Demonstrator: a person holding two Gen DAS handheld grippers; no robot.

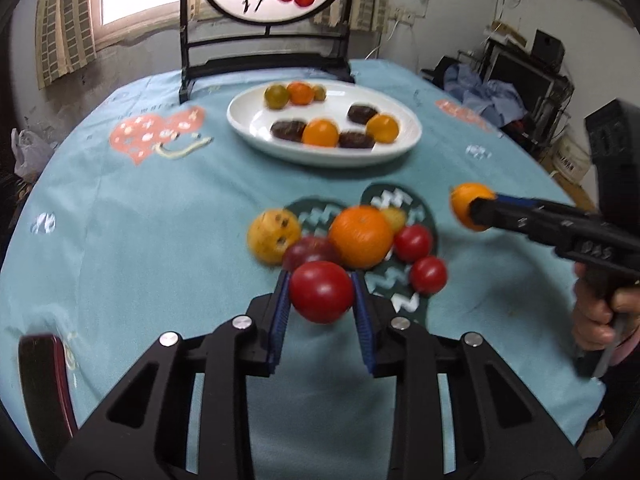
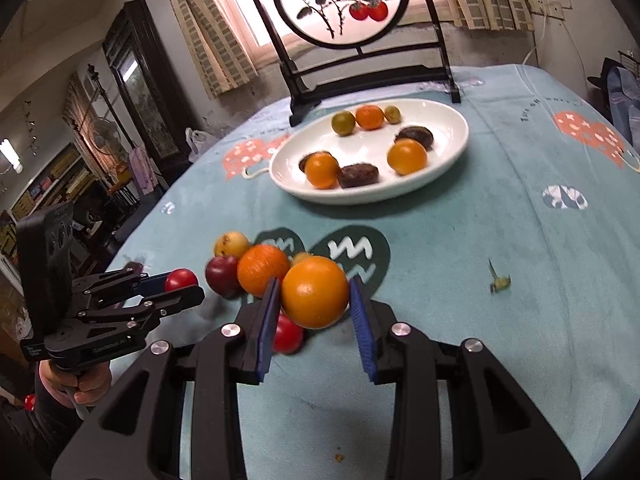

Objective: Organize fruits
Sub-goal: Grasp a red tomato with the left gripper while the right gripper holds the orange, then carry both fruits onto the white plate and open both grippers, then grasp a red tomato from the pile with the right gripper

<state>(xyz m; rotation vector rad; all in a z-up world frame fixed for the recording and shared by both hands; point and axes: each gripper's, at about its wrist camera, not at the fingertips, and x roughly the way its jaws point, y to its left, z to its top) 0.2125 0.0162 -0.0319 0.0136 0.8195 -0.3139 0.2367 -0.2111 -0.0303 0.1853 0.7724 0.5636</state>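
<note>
My left gripper (image 1: pixel 321 292) is shut on a red tomato (image 1: pixel 322 291), held just above the pile of loose fruit. In the right wrist view the same gripper (image 2: pixel 182 285) shows at the left with the tomato (image 2: pixel 180 279) between its fingers. My right gripper (image 2: pixel 314 294) is shut on an orange (image 2: pixel 315 292), lifted off the cloth; the left wrist view shows it (image 1: pixel 468 207) at the right. On the cloth lie a big orange (image 1: pixel 361 237), a yellow fruit (image 1: pixel 273 236), a dark plum (image 1: pixel 310 250) and two tomatoes (image 1: pixel 413 243).
A white oval plate (image 1: pixel 248 114) farther back holds several small oranges, green fruits and dark brown pieces. Behind it stands a black-framed round painted screen (image 1: pixel 268 46). A blue-green patterned cloth (image 1: pixel 120 220) covers the round table. A hand (image 1: pixel 596 320) grips the right tool's handle.
</note>
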